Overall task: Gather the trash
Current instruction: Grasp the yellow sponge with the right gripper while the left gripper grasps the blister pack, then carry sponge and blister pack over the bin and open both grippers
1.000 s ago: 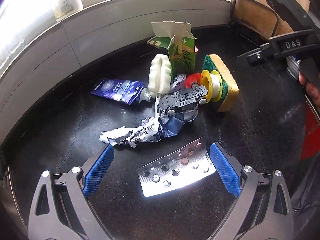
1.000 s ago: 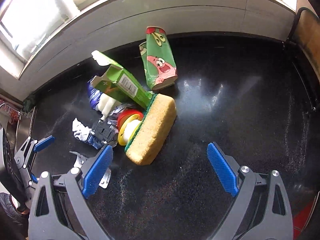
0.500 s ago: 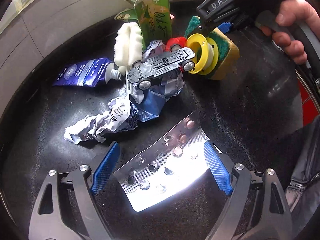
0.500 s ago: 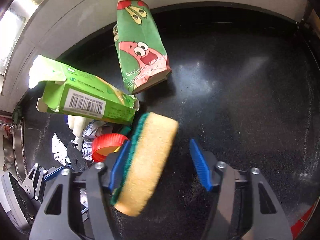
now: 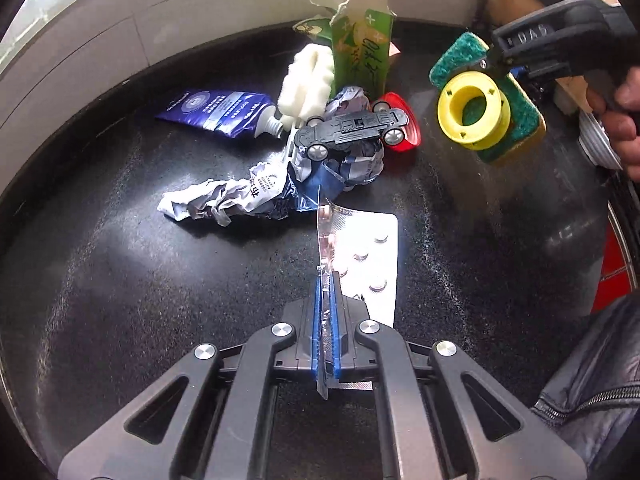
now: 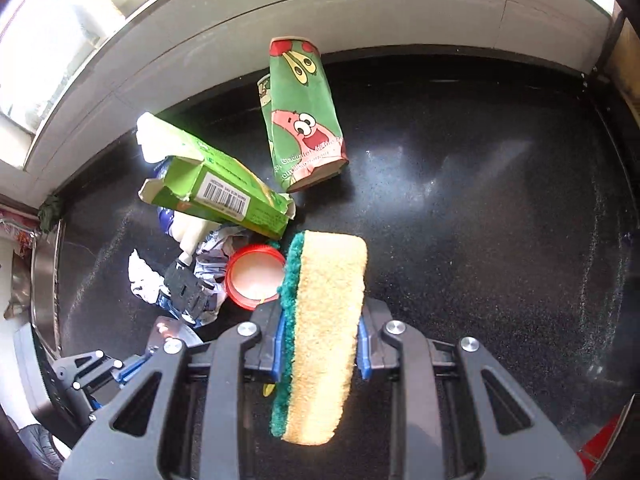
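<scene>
My left gripper (image 5: 327, 280) is shut on a silver pill blister pack (image 5: 370, 264), which stands on edge between the blue pads. My right gripper (image 6: 320, 344) is shut on a yellow and green sponge (image 6: 326, 332) and holds it above the black counter; the sponge (image 5: 516, 112) also shows in the left wrist view with a yellow tape spool (image 5: 472, 110) against its green side. On the counter lie crumpled wrappers (image 5: 256, 196), a black toy car (image 5: 352, 128), a red lid (image 6: 254, 276), a blue tube (image 5: 216, 110), a white foam piece (image 5: 308, 80), a torn green carton (image 6: 216, 192) and a green cartoon paper cup (image 6: 306, 120).
The black counter (image 6: 480, 220) ends at a grey tiled wall (image 6: 360, 12) at the back. A metal sink edge (image 6: 44, 280) lies to the left in the right wrist view. A red object (image 5: 618, 272) sits at the right edge in the left wrist view.
My left gripper closed on the blister pack and tipped it on edge. My right gripper closed on the sponge and lifted it, with the yellow spool coming up against it.
</scene>
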A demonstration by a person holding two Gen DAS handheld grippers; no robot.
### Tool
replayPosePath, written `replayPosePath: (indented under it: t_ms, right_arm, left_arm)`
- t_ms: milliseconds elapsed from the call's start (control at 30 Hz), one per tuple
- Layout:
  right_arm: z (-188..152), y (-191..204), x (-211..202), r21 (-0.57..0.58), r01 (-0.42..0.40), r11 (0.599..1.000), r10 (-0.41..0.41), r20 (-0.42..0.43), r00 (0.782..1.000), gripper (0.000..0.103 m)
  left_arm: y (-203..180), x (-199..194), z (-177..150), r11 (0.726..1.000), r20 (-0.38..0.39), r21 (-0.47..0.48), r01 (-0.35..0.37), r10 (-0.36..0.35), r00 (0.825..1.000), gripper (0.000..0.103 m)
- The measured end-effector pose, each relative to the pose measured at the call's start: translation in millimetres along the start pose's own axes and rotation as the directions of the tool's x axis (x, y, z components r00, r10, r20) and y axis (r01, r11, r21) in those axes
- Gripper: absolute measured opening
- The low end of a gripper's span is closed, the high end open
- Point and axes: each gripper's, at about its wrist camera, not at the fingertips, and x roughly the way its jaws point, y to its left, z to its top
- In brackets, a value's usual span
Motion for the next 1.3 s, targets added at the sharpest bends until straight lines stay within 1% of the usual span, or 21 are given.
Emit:
replayPosePath:
  t_ms: [100,167,233,267,300,333,367,400,433,600,767,900,1100,1200,1300]
  right_arm:
    - [-7,-4,17,-0.013,-0.004,1.000,0.004,-0.038,0.999,0.027]
    - [-12,-5,20,-0.006,-0.006,1.000,0.006,-0.033,0.999,0.027]
    - [-15,-3,21,-0.019,0.013,1.000,-0.014,-0.032,0.999,0.033]
    - [-16,-4,20,-0.012,0.000,1.000,-0.001,-0.033,0.999,0.038]
    - [-17,-4,19,-0.002,-0.016,1.000,0.016,-0.029,0.999,0.041]
    - [-18,-5,17,0.004,-0.025,1.000,0.025,-0.025,0.999,0.048]
    - [-19,-5,14,0.000,-0.044,0.999,0.044,-0.015,0.999,0.049]
    - [-19,-5,10,-0.003,-0.045,0.999,0.045,-0.001,0.999,0.042]
    - [-19,-5,7,-0.007,-0.042,0.999,0.042,0.005,0.999,0.027]
    - [-19,-4,-14,-0.022,-0.053,0.998,0.054,0.053,0.997,0.024]
    - [-24,1,-32,-0.054,-0.045,0.997,0.049,0.077,0.996,0.023]
    - [-31,8,-39,-0.077,-0.048,0.996,0.055,0.086,0.995,0.023]
    - [-41,17,-47,-0.097,-0.054,0.994,0.064,0.103,0.993,0.023]
    - [-46,29,-58,-0.129,-0.065,0.990,0.081,0.120,0.990,0.023]
    - [-50,53,-73,-0.184,-0.099,0.978,0.125,0.138,0.983,0.023]
  left_arm:
    - [2,-5,-7,0.998,0.012,-0.058,-0.017,0.017,1.000,0.003]
    - [2,-10,-10,0.996,0.021,-0.088,-0.032,0.034,0.999,0.003]
    - [3,-15,-12,0.992,0.030,-0.115,-0.048,0.052,0.998,0.003]
    - [3,-19,-14,0.990,0.034,-0.126,-0.059,0.064,0.997,0.003]
    - [4,-23,-16,0.988,0.037,-0.139,-0.067,0.073,0.997,0.003]
    - [-1,-22,-8,0.986,0.039,-0.151,-0.073,0.079,0.996,0.003]
    - [-3,-25,-8,0.984,0.045,-0.161,-0.079,0.087,0.995,0.003]
    - [-3,-29,-9,0.981,0.050,-0.171,-0.086,0.096,0.994,0.003]
    - [-3,-33,-10,0.979,0.051,-0.180,-0.091,0.102,0.994,0.003]
    - [-5,-51,-19,0.963,0.058,-0.238,-0.125,0.143,0.988,0.003]
    - [-5,-72,-30,0.941,0.058,-0.303,-0.151,0.176,0.983,0.003]
    - [-8,-83,-35,0.929,0.057,-0.328,-0.170,0.199,0.978,0.003]
    - [-8,-95,-41,0.918,0.054,-0.340,-0.202,0.233,0.971,0.003]
    - [-6,-106,-46,0.908,0.061,-0.363,-0.211,0.249,0.967,0.003]
    - [-1,-121,-52,0.890,0.070,-0.393,-0.231,0.280,0.957,0.003]
